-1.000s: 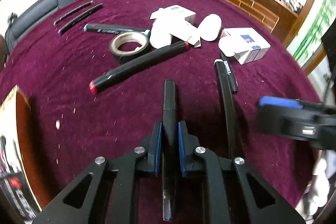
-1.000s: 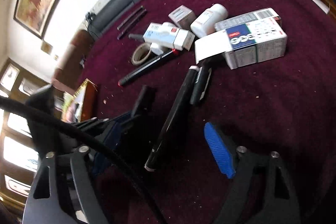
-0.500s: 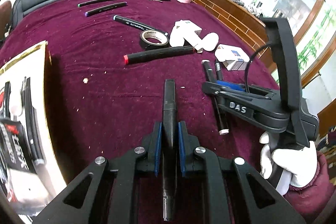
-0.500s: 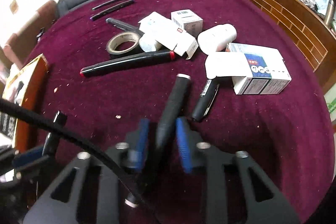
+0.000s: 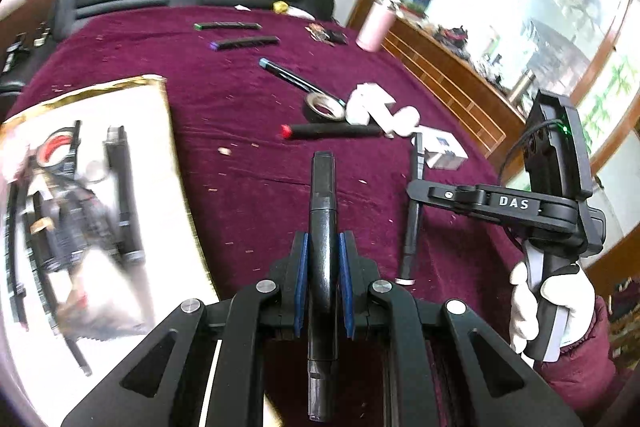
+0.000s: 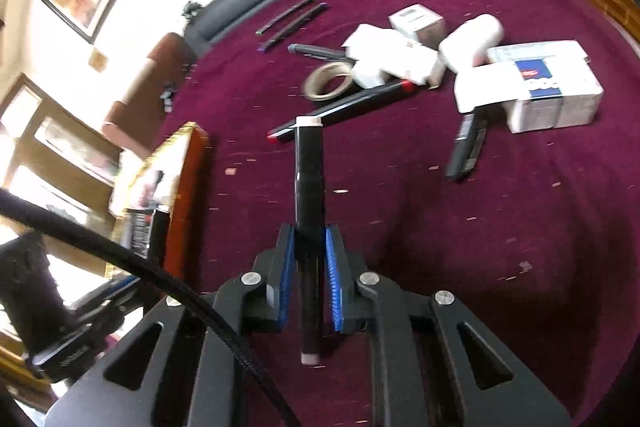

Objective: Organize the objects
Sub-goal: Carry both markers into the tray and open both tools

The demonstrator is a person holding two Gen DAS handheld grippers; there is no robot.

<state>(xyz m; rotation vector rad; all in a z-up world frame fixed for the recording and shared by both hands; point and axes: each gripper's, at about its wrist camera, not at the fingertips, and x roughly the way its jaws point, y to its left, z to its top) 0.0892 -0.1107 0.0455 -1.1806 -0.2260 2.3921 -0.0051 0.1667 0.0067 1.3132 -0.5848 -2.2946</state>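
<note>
My left gripper is shut on a black marker, held lengthwise above the purple cloth beside an open white box with a gold rim. That box holds several markers and a tape roll. My right gripper has its jaws closing the last bit, blue pads pressing on a black marker with a white cap. The left wrist view shows this right gripper at the right, in a white-gloved hand, with its marker tilted off the cloth.
On the cloth lie a red-capped marker, a tape roll, a short dark pen, a blue-and-white carton, a white bottle and small white boxes. Thin pens, keys and a pink flask sit far back.
The right gripper went from wide open to shut on the white-capped marker and raised it. The left gripper carried its marker leftward and up, bringing the open box into view.
</note>
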